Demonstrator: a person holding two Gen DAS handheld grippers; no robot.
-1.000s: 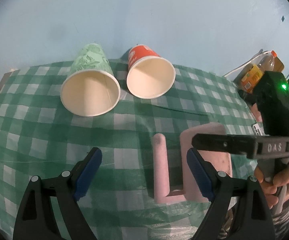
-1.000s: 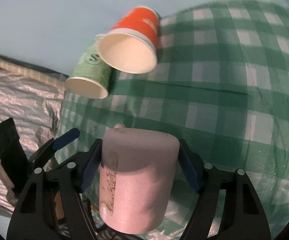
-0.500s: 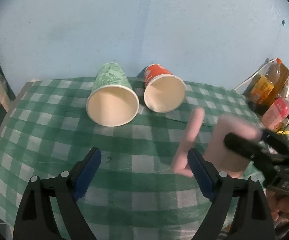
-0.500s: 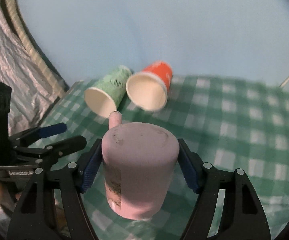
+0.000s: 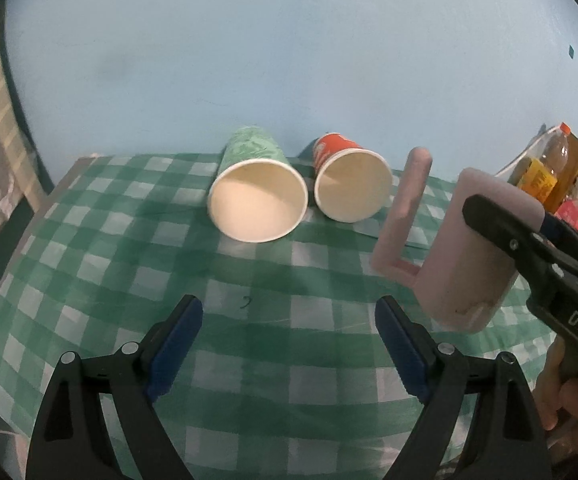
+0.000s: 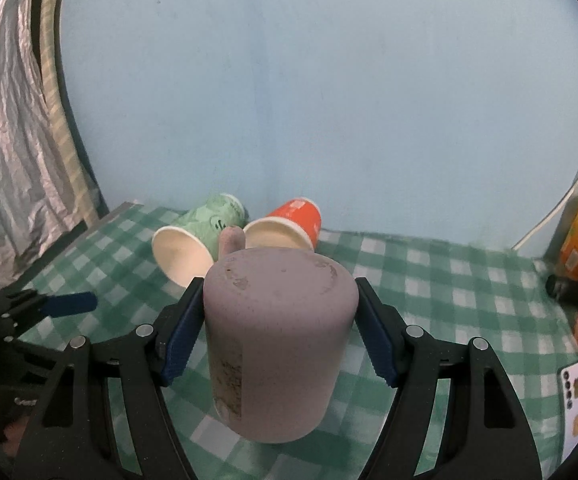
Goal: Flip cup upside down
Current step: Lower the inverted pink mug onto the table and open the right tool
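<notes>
My right gripper (image 6: 279,330) is shut on a pink mug (image 6: 277,340) and holds it upside down, base up, just above the green checked tablecloth (image 6: 449,288). In the left wrist view the mug (image 5: 469,256) hangs at the right, slightly tilted, handle (image 5: 405,216) toward the left, with the right gripper (image 5: 505,220) around it. My left gripper (image 5: 289,344) is open and empty over the cloth's front middle.
A green paper cup (image 5: 257,196) and a red paper cup (image 5: 349,184) lie on their sides at the back, mouths toward me. Bottles and packets (image 5: 549,172) stand at the right edge. A phone (image 6: 575,396) lies at the right. A blue wall is behind.
The right gripper has turned the mug from lying sideways to base-up and lifted it to the right. The left gripper has pulled back and up from the cups.
</notes>
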